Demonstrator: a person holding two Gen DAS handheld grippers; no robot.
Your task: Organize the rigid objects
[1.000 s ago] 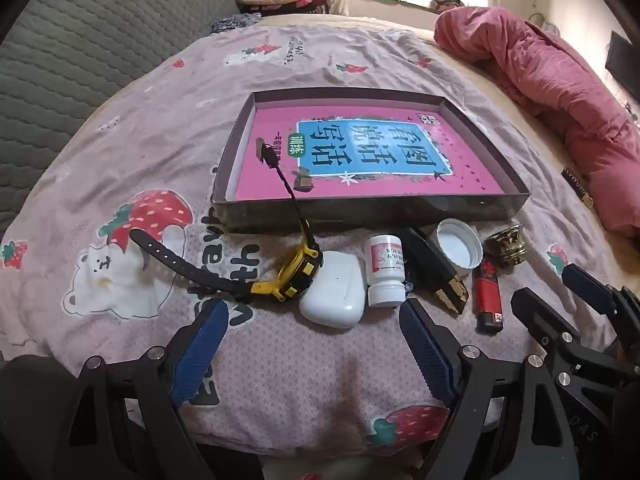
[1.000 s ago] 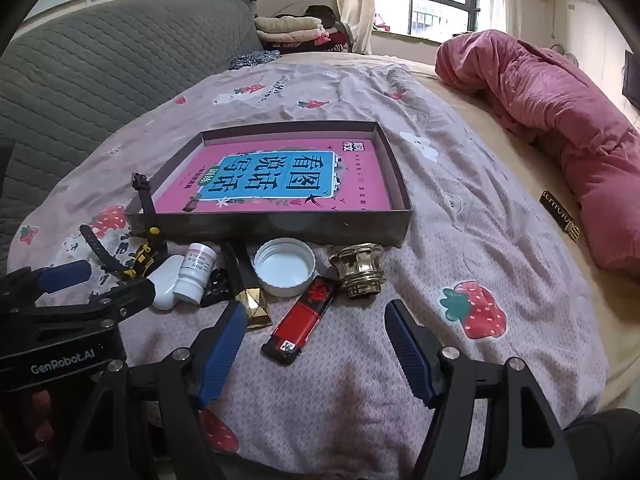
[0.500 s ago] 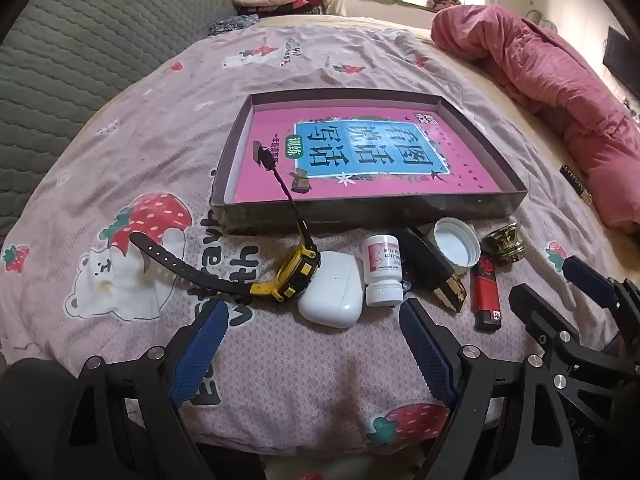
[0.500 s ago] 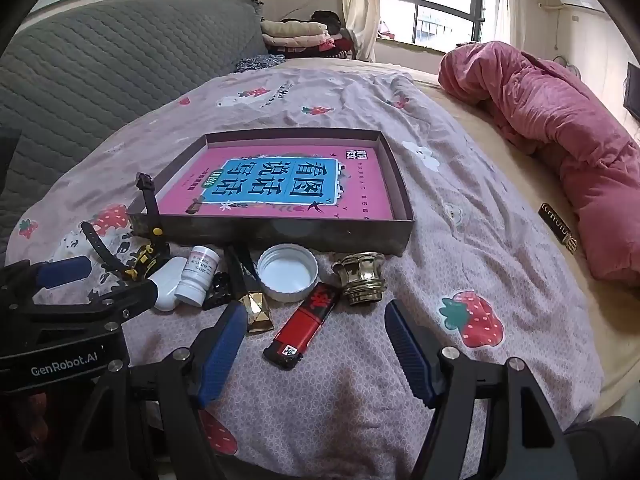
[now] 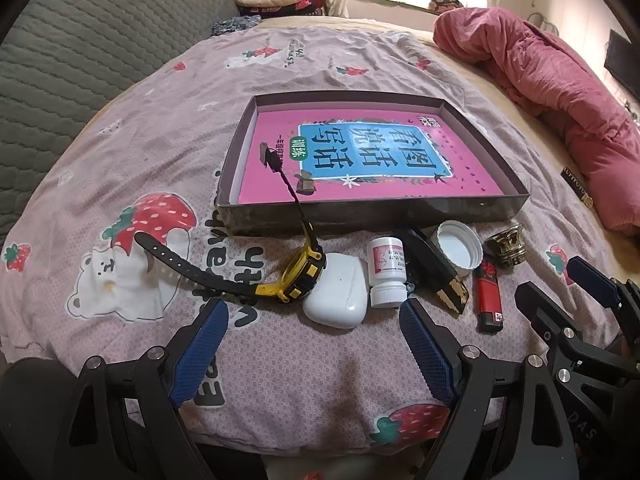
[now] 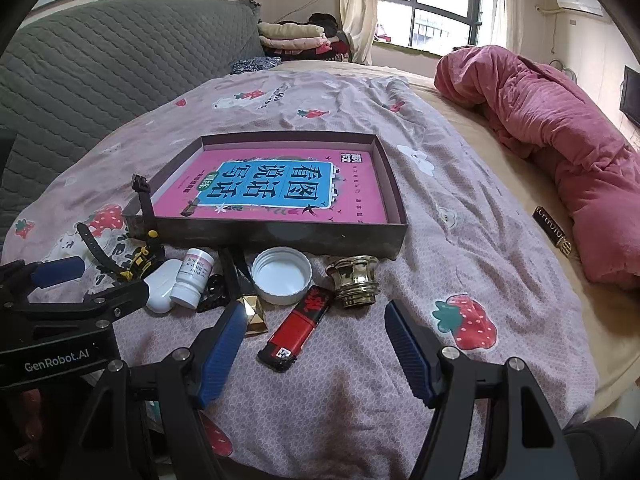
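Note:
A shallow dark box (image 5: 372, 216) (image 6: 280, 236) with a pink printed bottom lies on the bed. In front of it sits a row of small objects: a black-and-yellow watch (image 5: 296, 276) (image 6: 138, 262) with one strap over the box wall, a white earbud case (image 5: 336, 296) (image 6: 162, 284), a small white bottle (image 5: 387, 272) (image 6: 192, 276), a black-and-gold bar (image 5: 436, 272) (image 6: 244, 284), a white cap (image 5: 458, 248) (image 6: 282, 276), a red lighter (image 5: 490, 296) (image 6: 300, 326) and a brass knob (image 5: 506, 246) (image 6: 354, 280). My left gripper (image 5: 312, 344) is open just short of the earbud case. My right gripper (image 6: 316, 350) is open around the lighter's near end.
A pink quilt (image 5: 560, 80) (image 6: 560, 120) is bunched along the right side. A grey padded headboard (image 5: 80, 40) rises on the left. A small dark label (image 6: 554, 230) lies on the sheet at the right. Folded clothes (image 6: 296, 38) sit at the far end.
Both grippers have drawn back and up slightly, so the box and objects sit a little farther off. Nothing on the bed has moved.

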